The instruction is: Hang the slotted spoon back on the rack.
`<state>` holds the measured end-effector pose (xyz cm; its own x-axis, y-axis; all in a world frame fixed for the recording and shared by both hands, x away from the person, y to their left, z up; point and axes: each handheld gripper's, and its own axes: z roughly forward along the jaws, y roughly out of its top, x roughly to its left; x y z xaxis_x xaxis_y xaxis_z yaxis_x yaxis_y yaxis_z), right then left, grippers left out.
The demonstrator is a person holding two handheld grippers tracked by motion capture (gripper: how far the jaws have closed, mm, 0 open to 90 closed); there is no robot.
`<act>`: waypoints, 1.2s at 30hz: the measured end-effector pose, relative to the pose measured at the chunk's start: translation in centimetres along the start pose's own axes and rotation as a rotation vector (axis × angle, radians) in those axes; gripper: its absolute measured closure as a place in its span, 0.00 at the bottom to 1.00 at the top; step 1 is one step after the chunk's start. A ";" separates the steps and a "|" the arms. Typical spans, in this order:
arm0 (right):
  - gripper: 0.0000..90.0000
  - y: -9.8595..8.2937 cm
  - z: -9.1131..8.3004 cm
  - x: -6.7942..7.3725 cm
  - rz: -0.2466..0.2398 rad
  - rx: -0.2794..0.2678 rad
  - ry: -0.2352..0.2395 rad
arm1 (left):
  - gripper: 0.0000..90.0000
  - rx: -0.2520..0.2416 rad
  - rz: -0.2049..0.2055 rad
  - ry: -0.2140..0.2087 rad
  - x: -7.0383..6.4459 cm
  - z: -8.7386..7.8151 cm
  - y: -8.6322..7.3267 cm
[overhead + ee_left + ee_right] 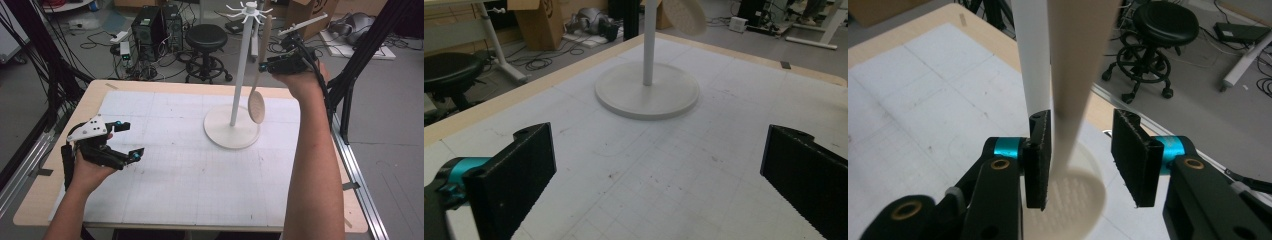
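Note:
A white rack (241,65) with hooks at its top stands on a round base (231,134) at the back of the table. A wooden spoon (257,104) hangs from one hook, bowl down. My right gripper (263,65) is raised at the spoon's handle. In the right gripper view its jaws (1083,155) stand open around the handle (1075,65), which touches one pad while a gap shows at the other. My left gripper (132,139) rests open and empty over the mat at the left. The left gripper view has the base (647,90) ahead of it.
A white gridded mat (175,180) covers most of the wooden table (100,87). Behind the table are a black stool (206,37), computer towers (150,30), cables on the floor and a cardboard box (310,12). Black frame legs (360,55) stand at the right.

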<state>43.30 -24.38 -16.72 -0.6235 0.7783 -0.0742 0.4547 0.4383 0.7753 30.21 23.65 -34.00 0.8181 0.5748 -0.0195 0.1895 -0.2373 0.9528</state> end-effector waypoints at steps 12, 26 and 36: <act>0.61 -1.7 -0.9 0.6 -0.030 -0.023 0.042 | 0.02 0.000 0.003 -0.001 0.0 -0.2 0.0; 0.55 -2.7 -2.2 1.6 -0.079 -0.082 0.079 | 0.02 0.001 -0.004 -0.006 -0.1 0.0 0.0; 0.48 -4.0 -3.2 2.4 -0.106 -0.155 0.112 | 0.02 0.003 0.000 -0.009 -0.2 0.1 0.1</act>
<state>37.97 -25.64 -18.00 -0.7336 0.6726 -0.0970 0.2849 0.4339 0.8547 30.12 23.49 -33.96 0.8231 0.5675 -0.0223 0.1912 -0.2399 0.9518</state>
